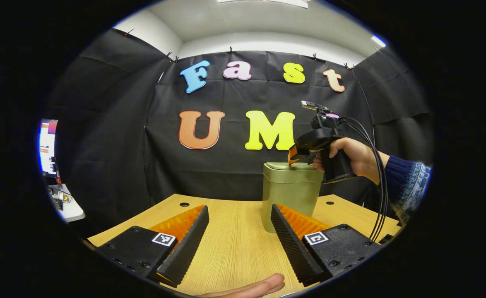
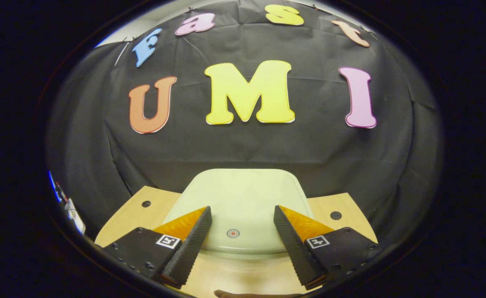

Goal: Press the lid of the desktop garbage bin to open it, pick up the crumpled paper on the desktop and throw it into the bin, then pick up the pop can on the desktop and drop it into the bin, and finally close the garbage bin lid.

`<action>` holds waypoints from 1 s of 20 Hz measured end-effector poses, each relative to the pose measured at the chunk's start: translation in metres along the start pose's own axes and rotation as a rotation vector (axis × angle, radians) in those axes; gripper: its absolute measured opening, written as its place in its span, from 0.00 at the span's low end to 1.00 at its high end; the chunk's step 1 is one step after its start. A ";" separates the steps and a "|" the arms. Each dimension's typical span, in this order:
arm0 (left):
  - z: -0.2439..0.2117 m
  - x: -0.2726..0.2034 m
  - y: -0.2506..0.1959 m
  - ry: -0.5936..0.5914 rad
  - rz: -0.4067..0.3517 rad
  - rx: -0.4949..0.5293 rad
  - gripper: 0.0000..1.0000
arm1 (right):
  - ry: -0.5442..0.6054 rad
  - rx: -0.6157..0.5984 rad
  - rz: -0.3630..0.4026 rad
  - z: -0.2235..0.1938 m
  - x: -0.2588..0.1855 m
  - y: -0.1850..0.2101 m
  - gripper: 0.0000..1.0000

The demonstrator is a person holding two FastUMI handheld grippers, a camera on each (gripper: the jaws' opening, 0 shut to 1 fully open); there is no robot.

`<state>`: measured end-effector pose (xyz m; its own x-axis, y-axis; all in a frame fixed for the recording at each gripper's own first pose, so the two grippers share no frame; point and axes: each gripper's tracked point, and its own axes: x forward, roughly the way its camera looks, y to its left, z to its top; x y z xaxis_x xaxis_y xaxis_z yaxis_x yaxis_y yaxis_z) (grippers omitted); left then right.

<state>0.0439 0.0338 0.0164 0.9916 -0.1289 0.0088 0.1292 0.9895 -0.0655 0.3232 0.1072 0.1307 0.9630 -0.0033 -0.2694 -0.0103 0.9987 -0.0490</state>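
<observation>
While your right gripper (image 2: 239,231) hovered wide open and empty over the closed bin lid (image 2: 243,198), an off-centre press risked tipping the bin (image 1: 290,194).

Right gripper (image 1: 293,159): black pistol-grip body, top-mounted camera, looped black cables; square tag markers, screws. Sleeve (image 1: 404,178): dark blue patterned knit.

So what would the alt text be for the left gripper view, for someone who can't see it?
A hand holds the right gripper with its fingers on the closed lid of a green bin standing on a wooden table. In the foreground, the left gripper is open with only table between its fingers.
</observation>
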 end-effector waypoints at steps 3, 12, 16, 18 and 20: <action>0.001 -0.001 0.004 -0.001 0.009 -0.007 0.97 | 0.000 -0.007 0.006 -0.005 -0.007 0.000 0.95; 0.003 -0.006 -0.007 -0.011 -0.019 0.011 0.96 | -0.029 -0.010 -0.010 -0.018 -0.018 0.005 0.96; -0.002 -0.002 -0.007 0.005 -0.014 0.012 0.96 | -0.027 -0.005 -0.001 -0.024 -0.016 0.005 0.96; -0.003 0.000 -0.007 0.012 -0.008 0.013 0.97 | -0.034 -0.002 -0.003 -0.025 -0.015 0.004 0.96; -0.007 0.000 -0.007 0.021 -0.009 0.012 0.97 | -0.052 0.006 -0.005 -0.024 -0.015 0.004 0.96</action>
<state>0.0433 0.0259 0.0104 0.9902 -0.1391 -0.0118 0.1383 0.9889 -0.0539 0.3024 0.1104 0.1111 0.9757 -0.0062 -0.2190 -0.0035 0.9990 -0.0441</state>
